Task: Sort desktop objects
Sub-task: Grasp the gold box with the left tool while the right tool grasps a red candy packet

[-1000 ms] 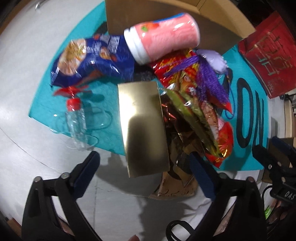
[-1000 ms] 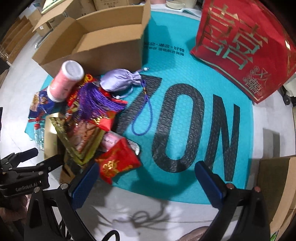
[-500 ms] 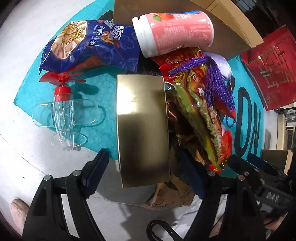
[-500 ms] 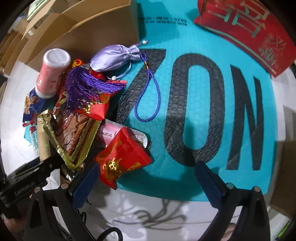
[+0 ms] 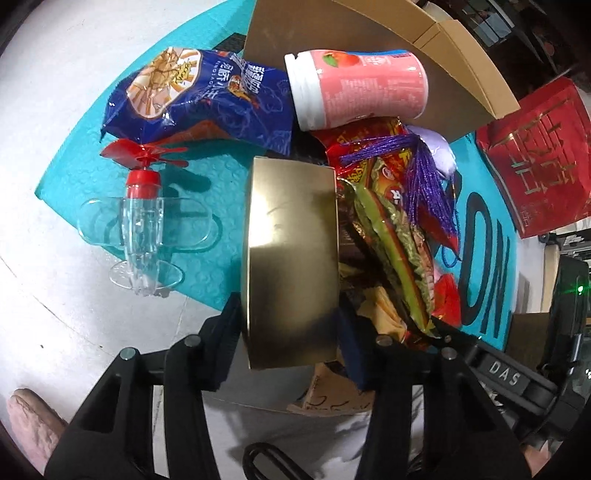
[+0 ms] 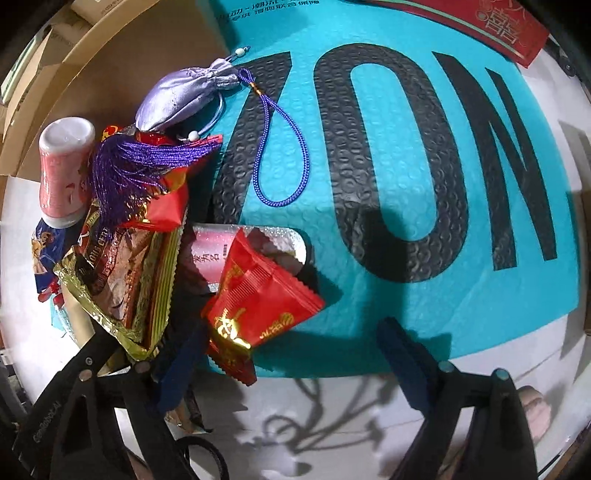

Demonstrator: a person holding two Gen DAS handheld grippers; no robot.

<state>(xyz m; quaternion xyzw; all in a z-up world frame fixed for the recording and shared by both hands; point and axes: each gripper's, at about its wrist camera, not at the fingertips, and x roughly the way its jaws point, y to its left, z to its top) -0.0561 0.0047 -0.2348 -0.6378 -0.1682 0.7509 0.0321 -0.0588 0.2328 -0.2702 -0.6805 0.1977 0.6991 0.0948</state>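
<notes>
A gold box [image 5: 291, 258] lies at the near edge of the teal mat [image 6: 369, 295]. My left gripper [image 5: 290, 332] points down at it, and its closing jaws have both pads against the box's long sides. Beside the box is a pile: a blue snack bag [image 5: 199, 99], a pink canister [image 5: 358, 88], a purple tassel [image 5: 424, 173], a gold-edged packet [image 6: 125, 273] and a lilac pouch [image 6: 184, 96]. My right gripper [image 6: 291, 350] hangs over the mat's edge, jaws wide and closing slightly. A red packet [image 6: 258, 306] lies between them by the left finger, with no pad pressing on it.
A clear toy plane with a red propeller [image 5: 144, 229] rests left of the gold box. An open cardboard box [image 5: 369, 33] stands behind the pile. A red gift bag [image 5: 535, 158] lies at the far right, and a blue cord loop [image 6: 280, 162] on the mat.
My left jaws have closed in from wide apart onto the gold box's sides. My right gripper has sunk toward the mat and rolled, so the red packet now sits between its fingers.
</notes>
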